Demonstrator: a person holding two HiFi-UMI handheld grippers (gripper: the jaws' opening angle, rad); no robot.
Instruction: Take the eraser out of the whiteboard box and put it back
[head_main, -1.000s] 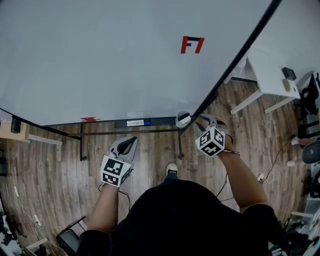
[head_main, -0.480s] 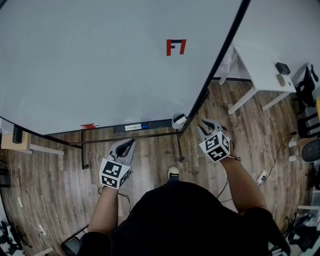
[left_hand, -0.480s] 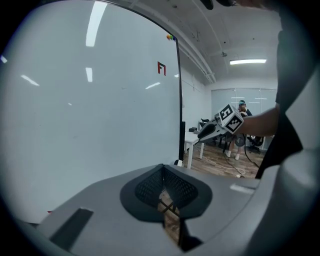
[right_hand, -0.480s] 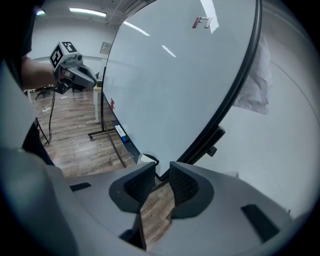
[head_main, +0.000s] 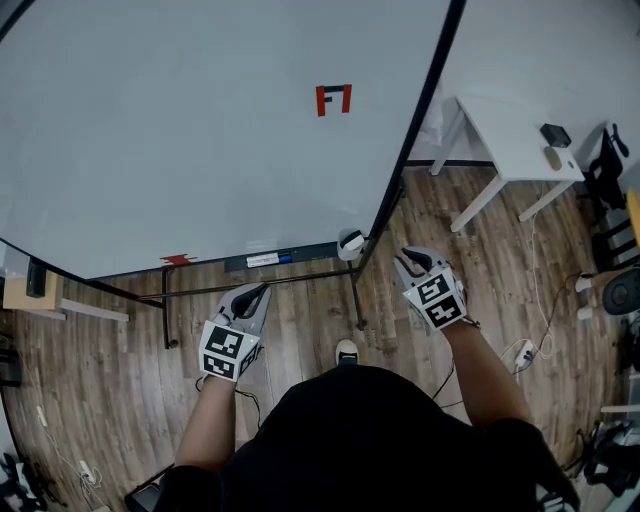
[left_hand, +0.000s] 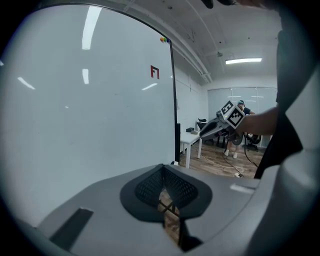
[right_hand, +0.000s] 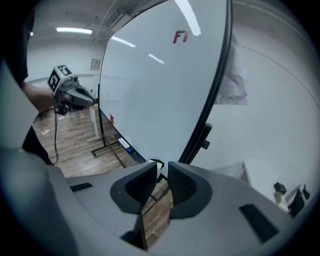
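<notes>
The eraser (head_main: 350, 243) is small, white on top with a dark band round it. It sits at the right end of the long dark tray (head_main: 310, 252) under the whiteboard (head_main: 200, 130), right by the board's black corner. No claw is touching it.

There is one eraser, one whiteboard and one tray. On the board there is one red and black mark (head_main: 333, 99).

There are two claws. The left claw (head_main: 258, 291) is closed up tight with nothing in it. The right claw (head_main: 412, 262) is near the eraser. Its jaws have just been closing, and now there is only a thin gap between them, with nothing in it.

One white bench (head_main: 505, 135) stands off to the right, with two little things on it.
</notes>
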